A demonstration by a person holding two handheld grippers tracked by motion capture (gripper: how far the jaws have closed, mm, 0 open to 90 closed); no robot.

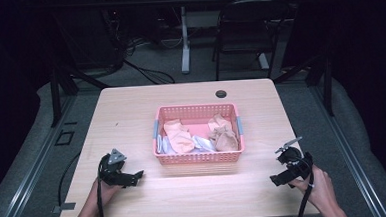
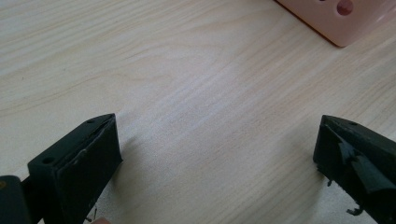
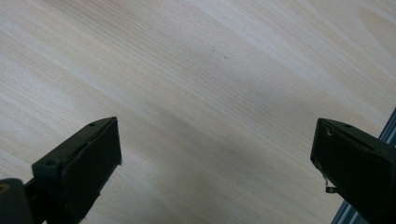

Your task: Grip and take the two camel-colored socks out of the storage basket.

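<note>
Pink basket (image 1: 199, 156) of crumpled cloths (image 1: 178, 136) at table centre. Left gripper (image 1: 137, 176) at its 8 o'clock, nearer; right gripper (image 1: 275, 180) at 4 o'clock. Both jaw pairs wide apart, empty, over bare table (image 1: 131, 106).

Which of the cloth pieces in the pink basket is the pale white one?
The crumpled white cloth at the basket's front middle. It lies between the peach cloth on its left and the tan cloth on its right.
</note>
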